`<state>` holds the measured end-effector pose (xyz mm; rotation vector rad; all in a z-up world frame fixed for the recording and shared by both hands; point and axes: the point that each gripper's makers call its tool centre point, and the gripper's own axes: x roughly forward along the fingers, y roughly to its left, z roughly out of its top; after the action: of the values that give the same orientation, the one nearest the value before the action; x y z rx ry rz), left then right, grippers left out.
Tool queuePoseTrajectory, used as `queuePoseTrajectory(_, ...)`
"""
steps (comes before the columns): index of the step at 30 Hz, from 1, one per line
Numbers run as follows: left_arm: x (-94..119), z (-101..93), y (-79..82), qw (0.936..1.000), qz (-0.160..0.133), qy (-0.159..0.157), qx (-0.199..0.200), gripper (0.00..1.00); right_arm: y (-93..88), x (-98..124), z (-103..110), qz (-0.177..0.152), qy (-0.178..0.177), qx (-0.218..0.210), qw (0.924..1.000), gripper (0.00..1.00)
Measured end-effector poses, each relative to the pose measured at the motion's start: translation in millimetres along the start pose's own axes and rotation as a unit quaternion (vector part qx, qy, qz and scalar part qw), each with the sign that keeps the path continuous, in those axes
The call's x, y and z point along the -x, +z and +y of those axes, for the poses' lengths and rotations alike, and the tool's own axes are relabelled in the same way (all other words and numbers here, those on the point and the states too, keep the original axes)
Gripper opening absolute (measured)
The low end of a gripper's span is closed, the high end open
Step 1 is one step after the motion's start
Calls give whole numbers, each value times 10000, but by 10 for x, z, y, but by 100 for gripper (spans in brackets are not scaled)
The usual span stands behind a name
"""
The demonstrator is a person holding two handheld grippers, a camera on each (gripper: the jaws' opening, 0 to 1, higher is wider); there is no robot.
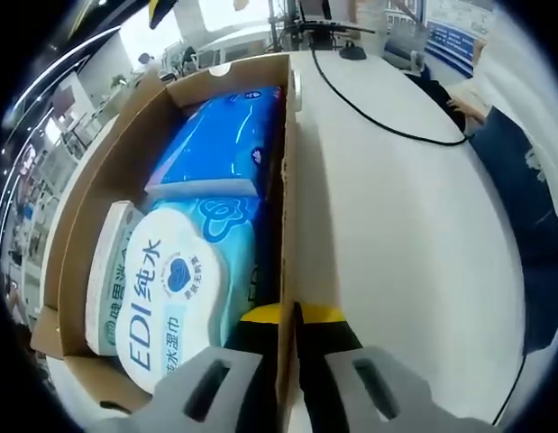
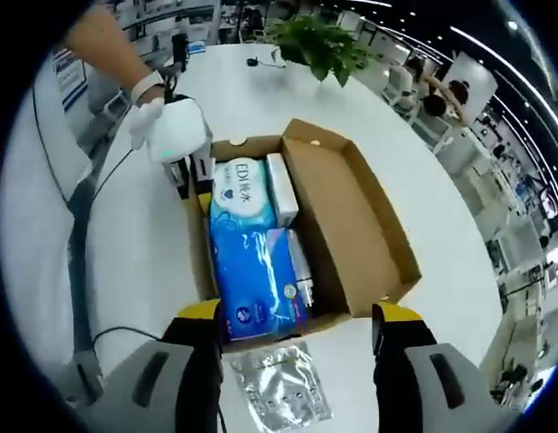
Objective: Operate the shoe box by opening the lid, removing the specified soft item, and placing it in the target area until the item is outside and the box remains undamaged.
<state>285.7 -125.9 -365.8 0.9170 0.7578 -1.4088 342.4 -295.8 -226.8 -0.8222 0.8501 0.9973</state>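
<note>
A white table (image 2: pixel 423 216) in an open office carries the work, with bare surface on the far side of the right gripper (image 2: pixel 297 347) and a potted plant (image 2: pixel 319 45) well beyond it. The cardboard shoe box (image 2: pixel 369 212) lies open just ahead of the right gripper's fingers, its lid (image 2: pixel 346 225) folded out flat toward the right finger's side. The right gripper's jaws stand spread wide and hold nothing; a clear plastic bag (image 2: pixel 279 388) lies on the table between them, just short of the box's near wall. At the box's far end a gloved hand (image 2: pixel 175 126) holds the left gripper (image 1: pixel 292 361). In the left gripper view its jaws are pressed nearly together on the box's side wall (image 1: pixel 286 225), one finger inside and one outside. A black cable (image 1: pixel 369 113) crosses the table ahead of that outer finger, well apart from the box, and a dark blue cloth (image 1: pixel 522 216) lies at the table's edge. Inside the box, a round-cornered wet wipes pack (image 1: pixel 175 289) sits just beside the inner finger, a blue soft pack (image 1: pixel 220 144) lies beyond it, and a white carton (image 2: pixel 280 189) is wedged along the lid side. The contents nearly fill the box's width.
</note>
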Motion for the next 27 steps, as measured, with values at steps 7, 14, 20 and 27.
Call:
queuePoseTrajectory(7, 2, -3, -8, 10000, -13, 9, 26, 1, 91, -214, 78, 298, 375, 335, 9983, 67)
queuePoseTrajectory(14, 5, 1, -3, 10000, -29, -10, 5, 1, 77, -419, 216, 400, 662, 411, 9962, 70)
queuePoseTrajectory(20, 1, 6, -1, 10000, -36, -5, 2, 1, 8, -614, 312, 581, 863, 485, 9934, 70)
queuePoseTrajectory(27, 2, 9, 6, 10000, -39, -21, 2, 1, -4, -778, 355, 693, 972, 586, 9911, 71)
